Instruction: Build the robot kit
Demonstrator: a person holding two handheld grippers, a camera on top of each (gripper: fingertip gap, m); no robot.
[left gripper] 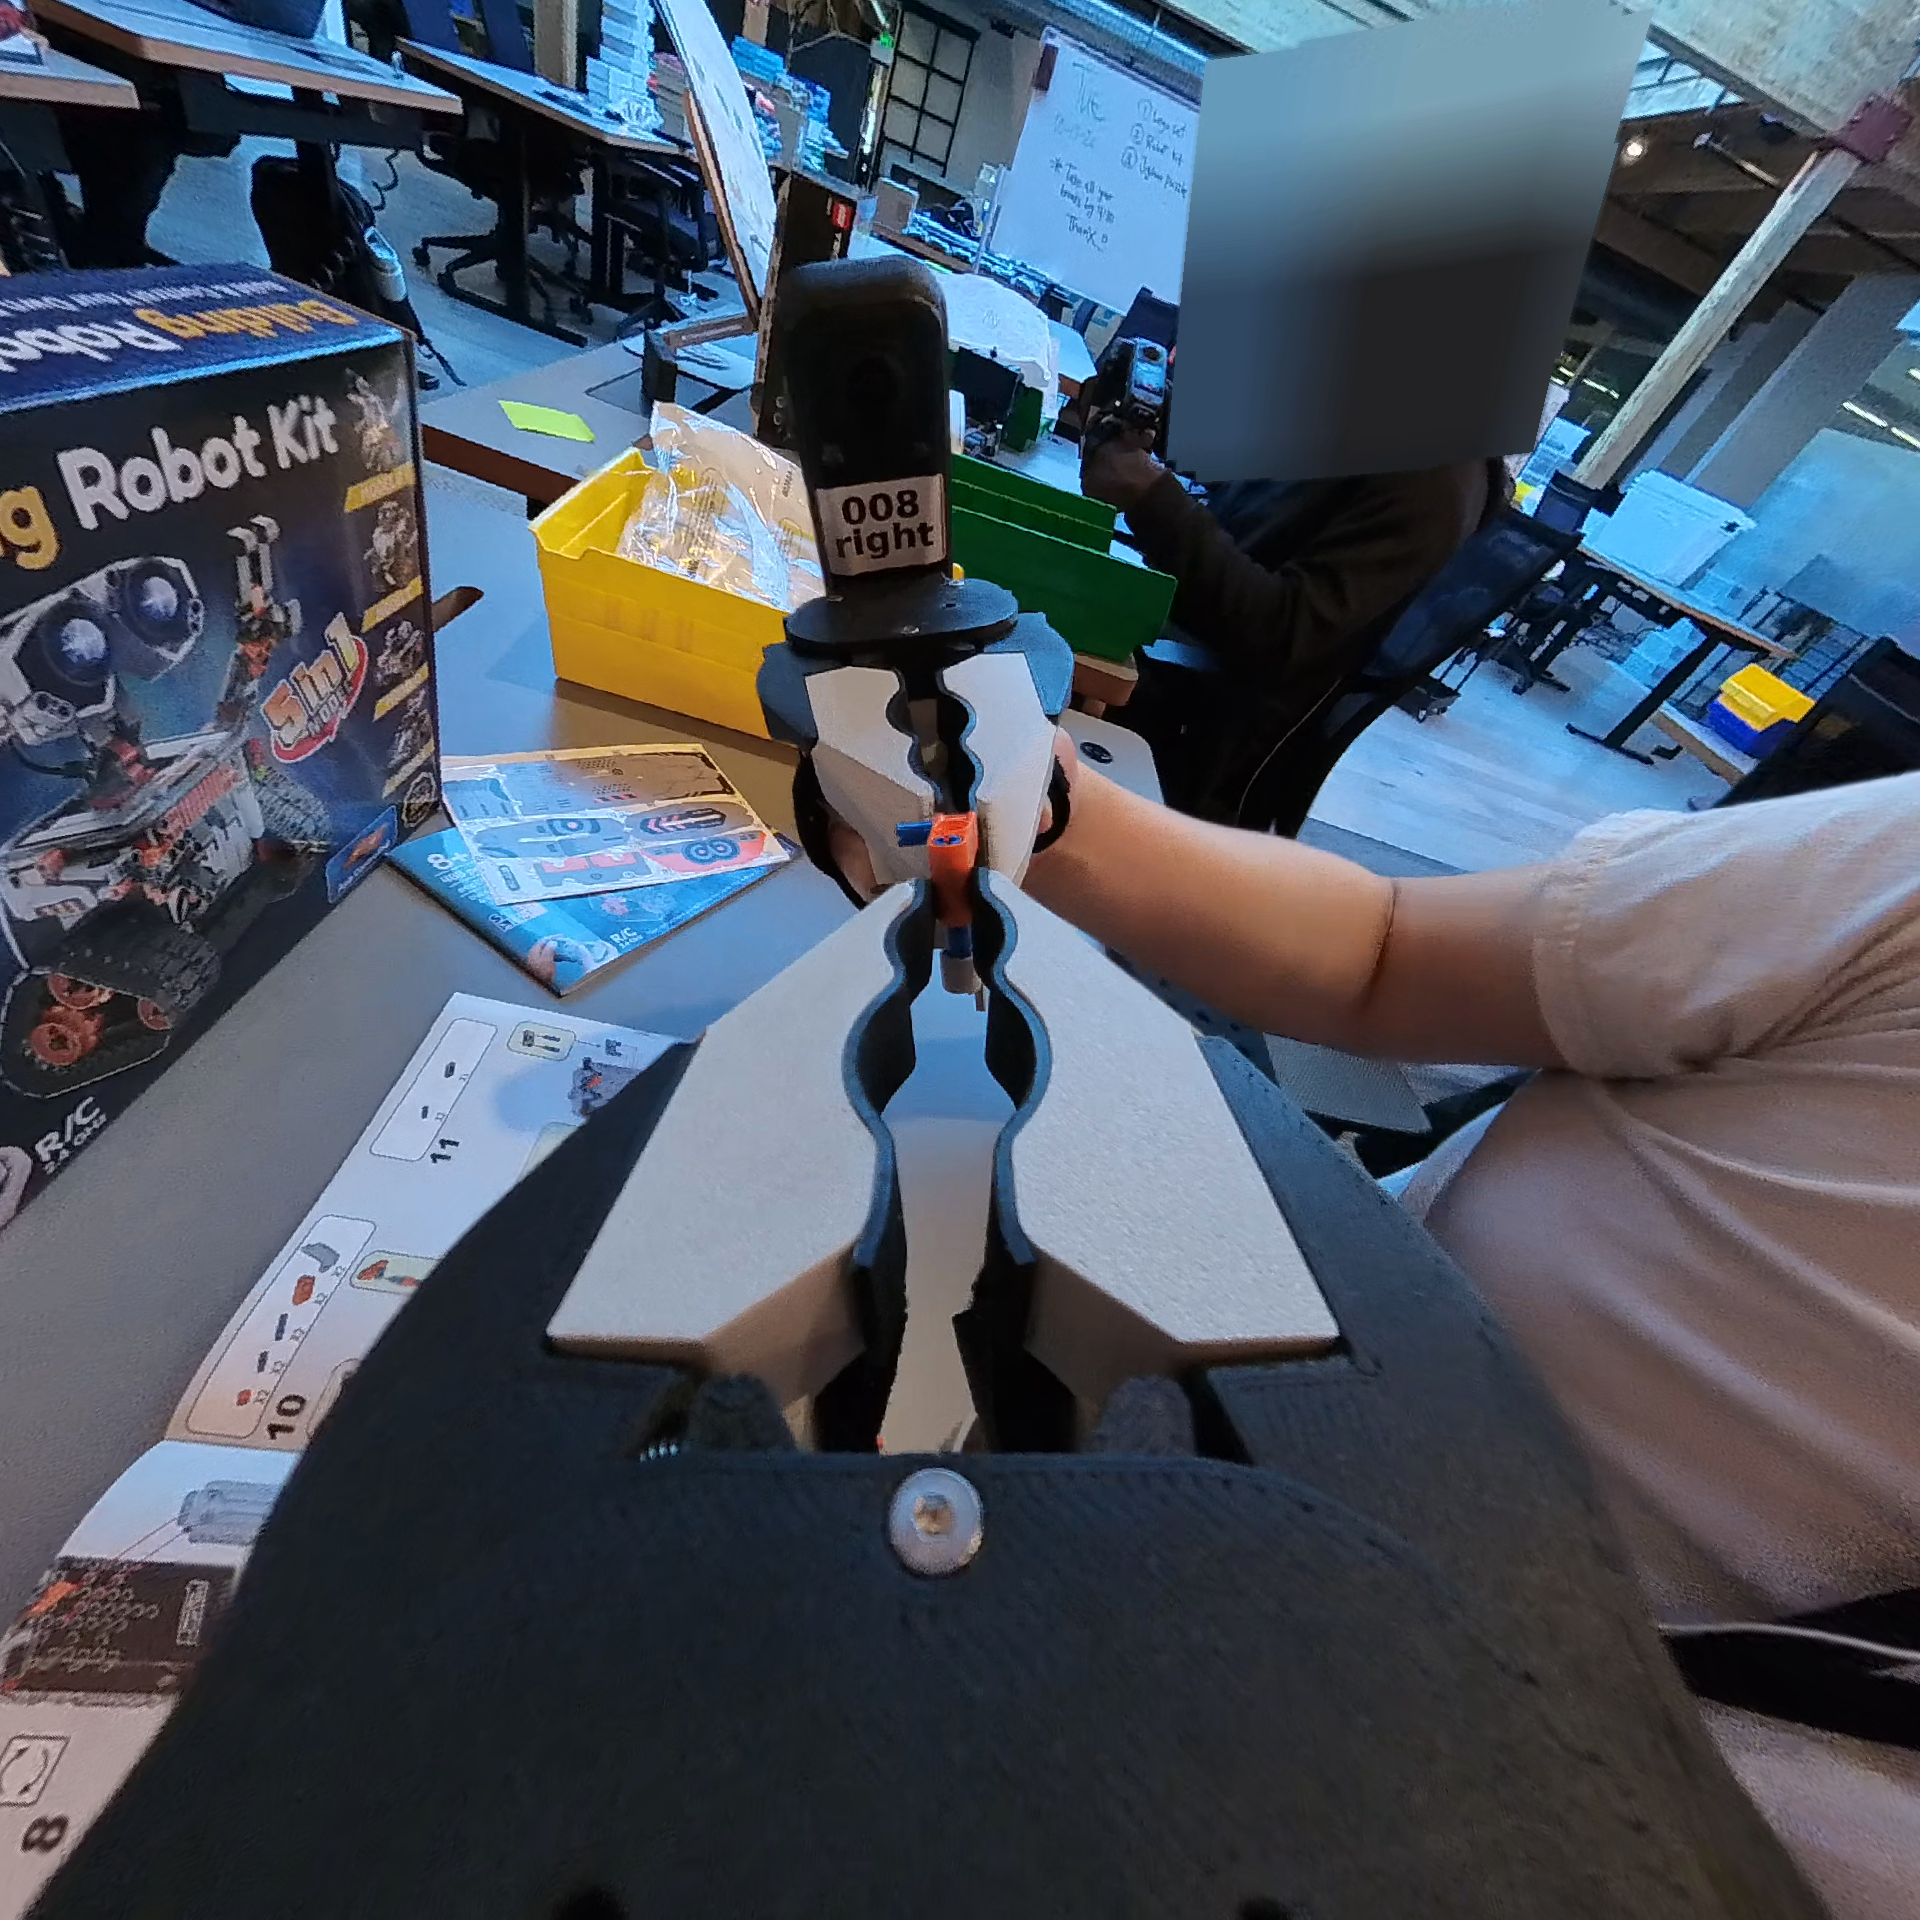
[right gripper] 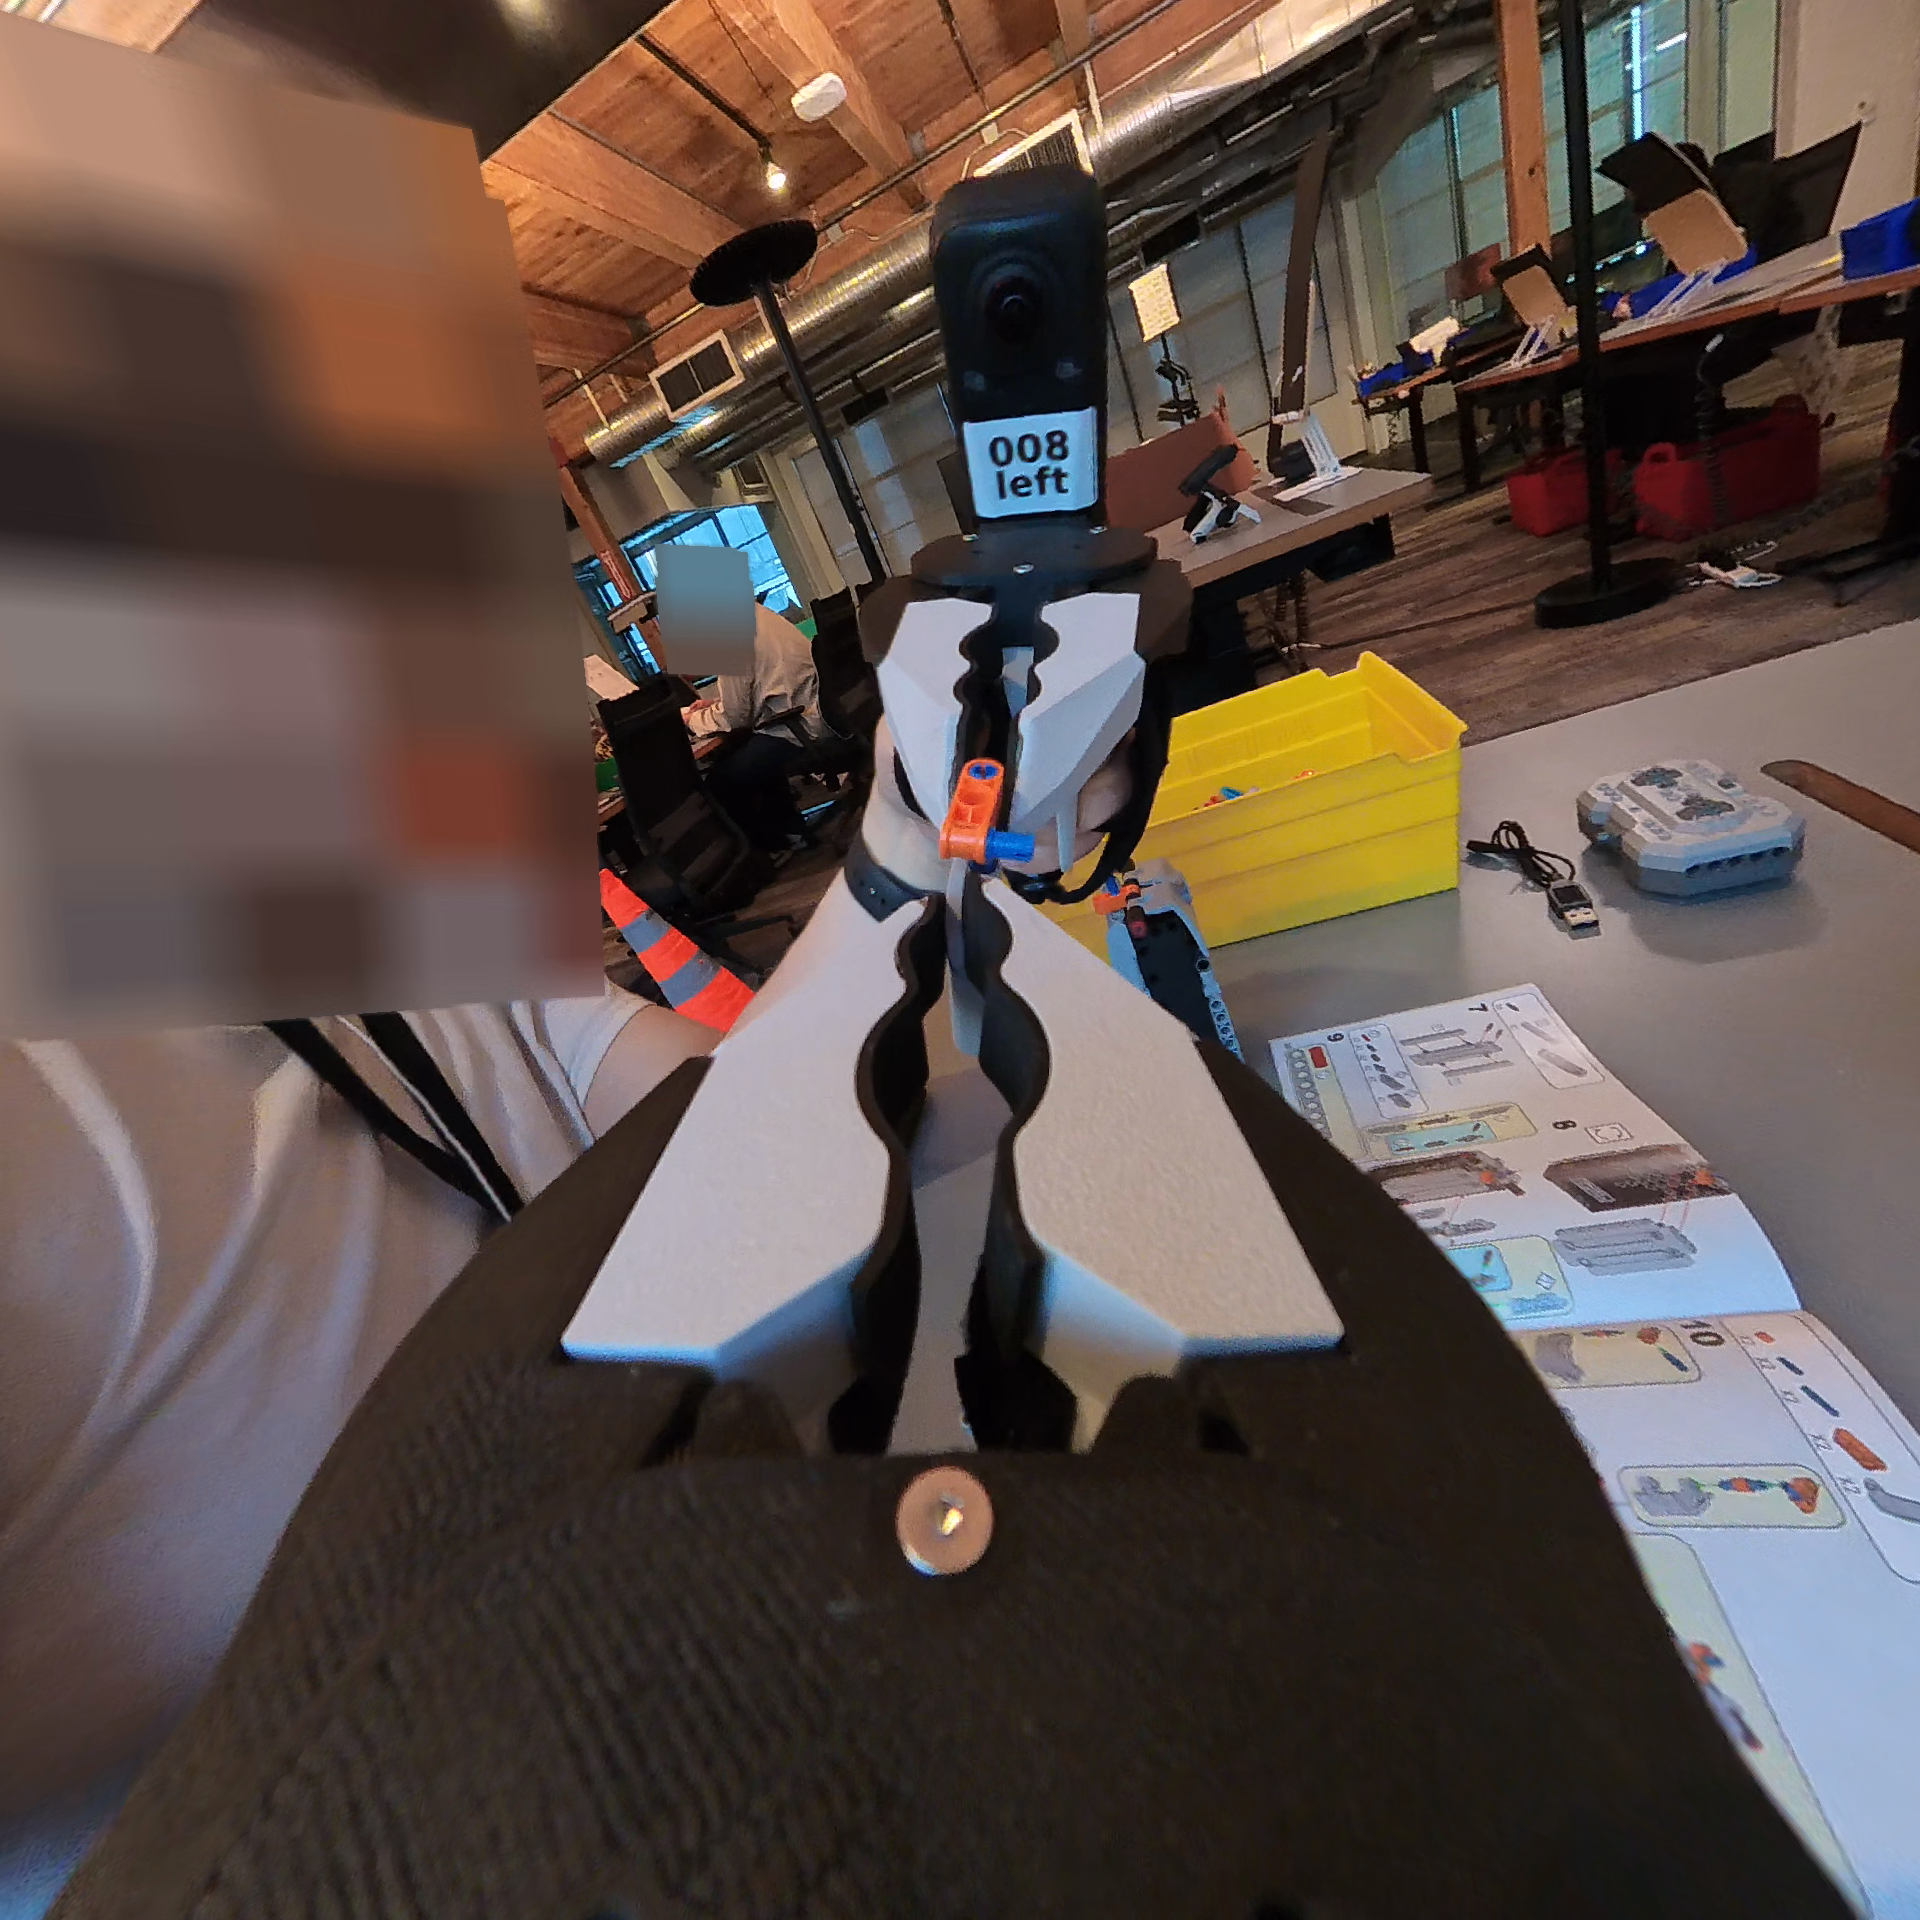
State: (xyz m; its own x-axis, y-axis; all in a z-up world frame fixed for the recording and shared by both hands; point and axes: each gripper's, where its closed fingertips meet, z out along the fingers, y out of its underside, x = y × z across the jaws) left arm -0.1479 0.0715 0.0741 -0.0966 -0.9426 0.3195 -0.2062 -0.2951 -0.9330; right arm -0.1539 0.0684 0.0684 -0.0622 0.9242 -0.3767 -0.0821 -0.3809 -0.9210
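Observation:
My two grippers meet tip to tip above a grey table point(left gripper: 260, 1091). My left gripper point(left gripper: 951, 902) is shut on a small orange connector point(left gripper: 952, 854) with a blue pin point(left gripper: 912, 831) through it. My right gripper point(right gripper: 961, 902) is shut on a thin grey beam point(right gripper: 962, 987) that runs back between its fingers. The beam's far end touches the orange connector point(right gripper: 970, 805) and blue pin point(right gripper: 1006, 844) at the left gripper's tips. Each view shows the other gripper straight ahead with a hand around it.
A robot kit box point(left gripper: 208, 623) stands at the left. A yellow bin point(left gripper: 644, 623) point(right gripper: 1330, 790) and a green bin point(left gripper: 1049, 561) sit behind. An open instruction booklet point(left gripper: 416, 1195) point(right gripper: 1558, 1195), a sticker sheet point(left gripper: 613, 821), a grey battery box point(right gripper: 1694, 826), a black cable point(right gripper: 1548, 873) and a part-built model point(right gripper: 1164, 945) lie on the table. Less than 4 cm separates the two grippers' tips.

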